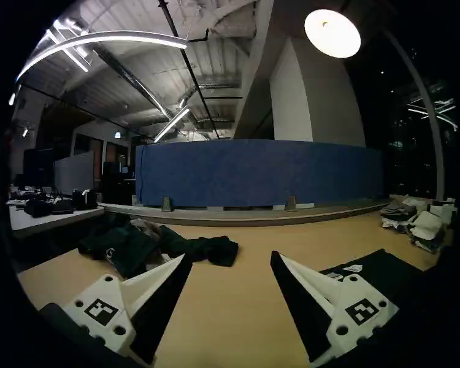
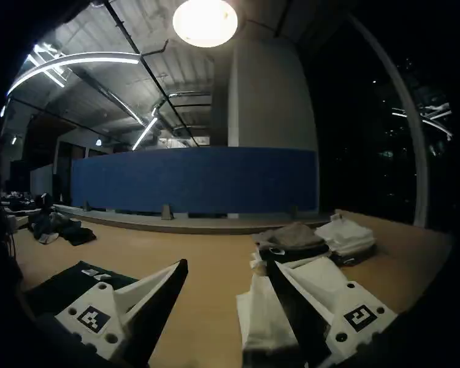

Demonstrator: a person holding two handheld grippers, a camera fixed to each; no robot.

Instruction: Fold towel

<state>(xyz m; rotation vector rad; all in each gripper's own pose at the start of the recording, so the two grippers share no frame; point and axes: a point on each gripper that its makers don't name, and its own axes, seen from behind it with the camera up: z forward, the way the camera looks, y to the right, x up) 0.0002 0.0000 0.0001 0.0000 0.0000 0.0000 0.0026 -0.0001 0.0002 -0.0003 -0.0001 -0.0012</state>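
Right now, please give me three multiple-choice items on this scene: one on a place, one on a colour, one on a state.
1. In the left gripper view, where is the dark pile?
A. on the table, left of centre
B. on the floor
C. on a chair

2. What colour is the partition?
A. red
B. blue
C. green

3. How are the left hand-held gripper and the right hand-held gripper?
A. both open
B. both shut
C. one shut

1 A: it lies on the wood.
2 B: its panel is blue.
3 A: both pairs of fingers stand apart.
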